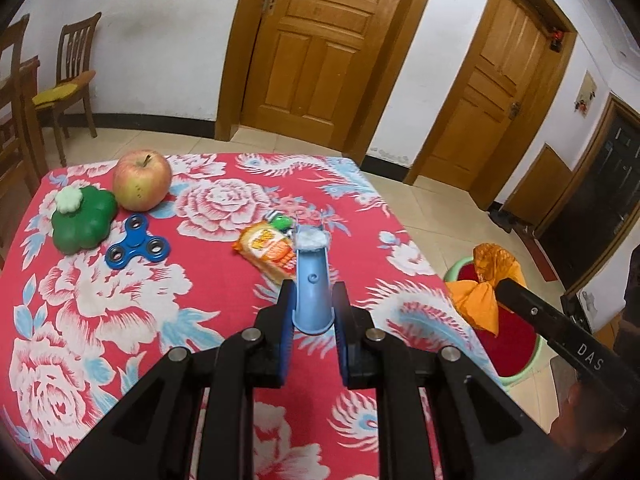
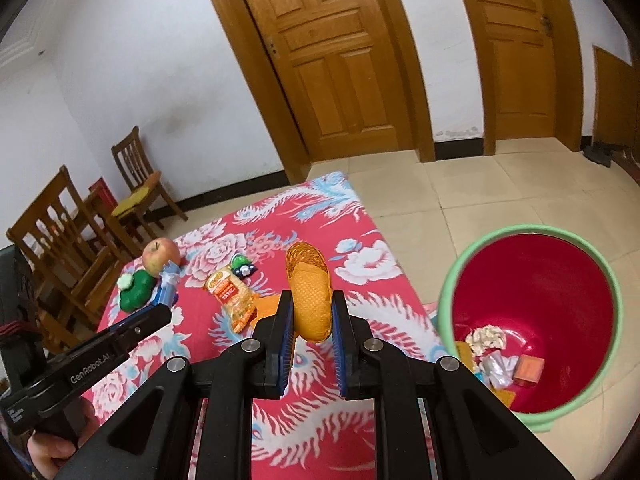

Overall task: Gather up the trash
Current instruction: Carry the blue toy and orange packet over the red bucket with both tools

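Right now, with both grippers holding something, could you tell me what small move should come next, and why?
Probably carry the right gripper rightward over the bin before opening. It is shut on an orange mesh piece that hangs above the tablecloth, while the bin stands on the floor beside the table.

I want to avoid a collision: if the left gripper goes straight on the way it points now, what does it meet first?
Probably the orange snack packet on the floral tablecloth: the blue tool held in the left gripper points just past its edge. Depth is unclear, so the tool's white tip may touch the cloth first.
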